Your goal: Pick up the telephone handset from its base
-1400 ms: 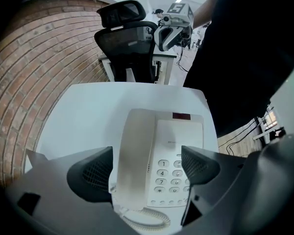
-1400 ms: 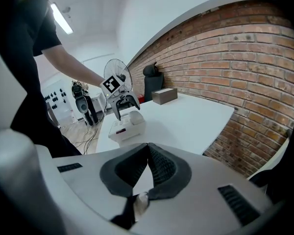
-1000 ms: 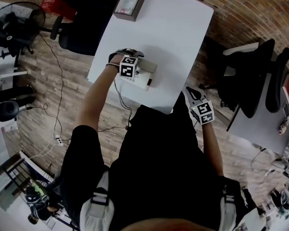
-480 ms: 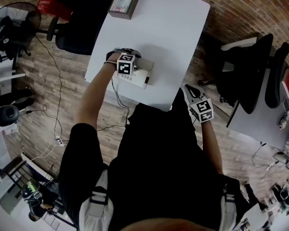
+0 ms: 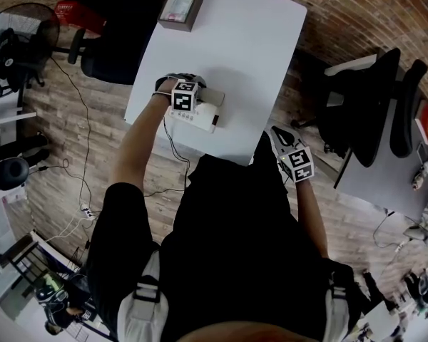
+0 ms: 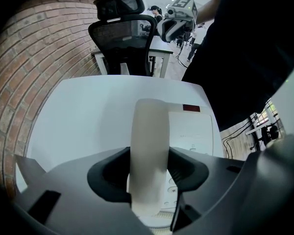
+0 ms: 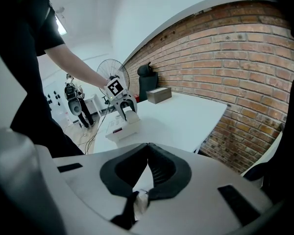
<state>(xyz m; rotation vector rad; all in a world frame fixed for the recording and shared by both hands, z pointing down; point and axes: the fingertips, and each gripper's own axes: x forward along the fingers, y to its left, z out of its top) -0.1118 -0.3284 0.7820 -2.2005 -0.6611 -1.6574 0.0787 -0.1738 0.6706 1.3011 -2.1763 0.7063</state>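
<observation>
Black fabric of the person's shirt (image 5: 235,234) fills the nearest part of the head view. Just past it, the right gripper (image 5: 278,134) hangs near the white table's (image 5: 250,55) near edge, tilted downward; its jaws are pressed together with nothing between them. Further along the table, the left gripper (image 6: 149,153) points steeply down over the telephone. Its jaws have just been closing, and the cream telephone handset (image 6: 149,126) stands between them, with the dark pads (image 6: 183,165) touching it on both sides. The handset lies in its place along the left part of the white base (image 6: 193,131), whose keypad shows just beside it and which carries a small red label at its far end. The base sits near the table's near-left edge, and a cable runs from it down to the wooden floor. At the table's far end, well apart from the telephone, lies a grey box (image 5: 181,6) with a green top. Beyond that stand a black office chair (image 6: 122,33) and a brick wall (image 7: 245,58).
</observation>
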